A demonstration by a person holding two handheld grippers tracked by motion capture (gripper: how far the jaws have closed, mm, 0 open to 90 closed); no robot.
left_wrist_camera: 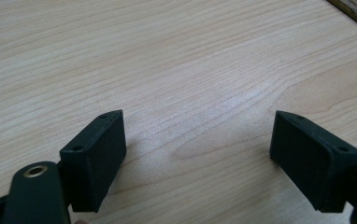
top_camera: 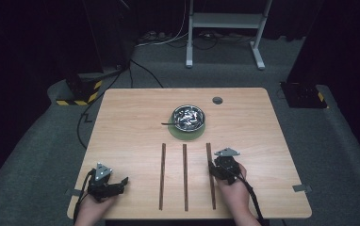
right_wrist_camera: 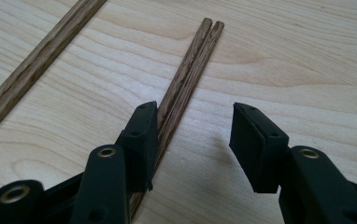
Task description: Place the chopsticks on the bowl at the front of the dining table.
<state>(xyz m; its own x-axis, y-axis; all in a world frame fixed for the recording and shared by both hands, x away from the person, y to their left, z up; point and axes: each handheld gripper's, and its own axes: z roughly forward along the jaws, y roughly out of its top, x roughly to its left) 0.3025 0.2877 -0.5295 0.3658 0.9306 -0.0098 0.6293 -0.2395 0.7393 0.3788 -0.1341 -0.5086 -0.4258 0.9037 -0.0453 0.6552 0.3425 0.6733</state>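
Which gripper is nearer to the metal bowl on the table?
Right. The right gripper is just below the bowl, over the rightmost wooden strip. The left gripper rests by the table's near left corner.

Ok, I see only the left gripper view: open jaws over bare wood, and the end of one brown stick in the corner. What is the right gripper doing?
Observer: The right gripper is open and low over the rightmost pair of sticks. One jaw sits over the pair, the other over bare table.
Operator: How many such sticks lie there?
Observer: The high view shows three parallel dark lines between the hands: a left line, a middle line and that rightmost pair.
Operator: And is anything else on the table?
Observer: A metal bowl stands on a green mat, just beyond the far ends of the sticks.
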